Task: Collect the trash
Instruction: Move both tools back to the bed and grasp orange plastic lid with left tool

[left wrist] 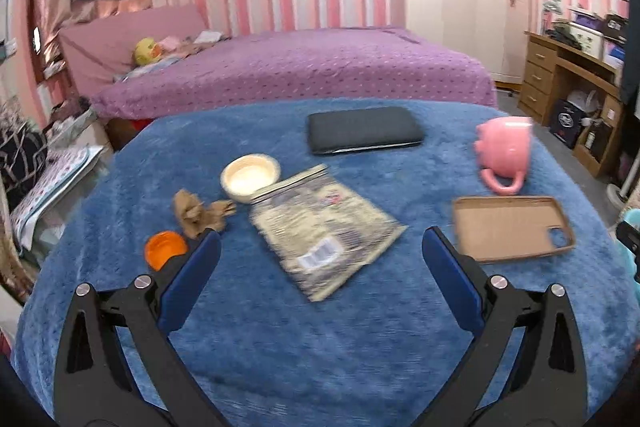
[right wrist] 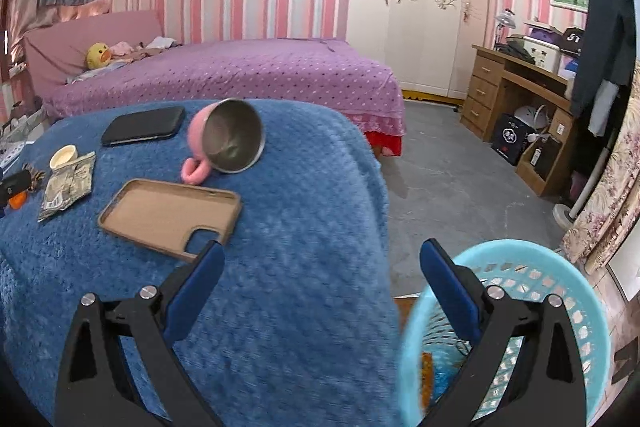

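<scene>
Tools both spread wide, nothing between the blue pads. Left tool (left wrist: 322,247) above the blue fleece-covered tabletop (left wrist: 320,347), aimed at a crumpled grey printed snack wrapper (left wrist: 320,231) lying flat just ahead of the pads. Beside the left pad, an orange plastic bottle cap (left wrist: 165,249), and just beyond it a scrunched brown paper scrap (left wrist: 198,211). Past the wrapper's far corner and touching it, a small round cream-coloured bowl (left wrist: 250,177). Farther back, a flat black rectangular case (left wrist: 364,130). Off to the right, a brown phone case (left wrist: 514,228) lying open side up, and behind it a pink mug (left wrist: 506,155) tipped on its side, handle toward the phone case.

Right tool (right wrist: 322,253) at the right edge of the tabletop, left pad over the fleece near the phone case's camera cut-out, right pad over the rim of a light blue perforated plastic basket (right wrist: 560,267) standing on the floor just beside the tabletop. Something orange and blue inside the basket, too blurred to identify. Beyond the tabletop, a bed with a purple dotted cover (right wrist: 240,75).
</scene>
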`<state>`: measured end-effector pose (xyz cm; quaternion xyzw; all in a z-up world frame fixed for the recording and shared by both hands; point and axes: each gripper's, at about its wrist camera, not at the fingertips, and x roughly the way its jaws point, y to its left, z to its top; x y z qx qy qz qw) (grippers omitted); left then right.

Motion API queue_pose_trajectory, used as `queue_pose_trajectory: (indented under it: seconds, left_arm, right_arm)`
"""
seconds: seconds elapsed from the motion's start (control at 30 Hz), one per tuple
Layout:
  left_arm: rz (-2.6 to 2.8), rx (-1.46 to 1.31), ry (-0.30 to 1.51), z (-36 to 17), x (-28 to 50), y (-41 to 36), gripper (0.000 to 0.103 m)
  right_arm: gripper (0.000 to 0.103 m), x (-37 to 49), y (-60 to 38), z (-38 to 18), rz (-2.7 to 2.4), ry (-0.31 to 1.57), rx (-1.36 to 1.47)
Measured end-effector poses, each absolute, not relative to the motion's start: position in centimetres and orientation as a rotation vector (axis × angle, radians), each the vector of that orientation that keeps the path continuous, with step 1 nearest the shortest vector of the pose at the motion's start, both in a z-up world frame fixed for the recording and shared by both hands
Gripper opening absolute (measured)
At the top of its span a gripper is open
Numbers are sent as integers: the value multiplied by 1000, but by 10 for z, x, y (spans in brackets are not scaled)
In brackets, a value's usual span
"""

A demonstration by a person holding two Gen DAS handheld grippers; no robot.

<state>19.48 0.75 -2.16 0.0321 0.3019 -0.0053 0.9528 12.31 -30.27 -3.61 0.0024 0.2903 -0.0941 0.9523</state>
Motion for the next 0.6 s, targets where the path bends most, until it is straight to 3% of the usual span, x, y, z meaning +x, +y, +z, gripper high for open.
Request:
queue_pose_trajectory:
  seconds: [0.6]
  left_arm:
    - [124,-42,753,-51,245,138,97]
  right_arm:
    - [96,157,-229,-41,-89,624,-44]
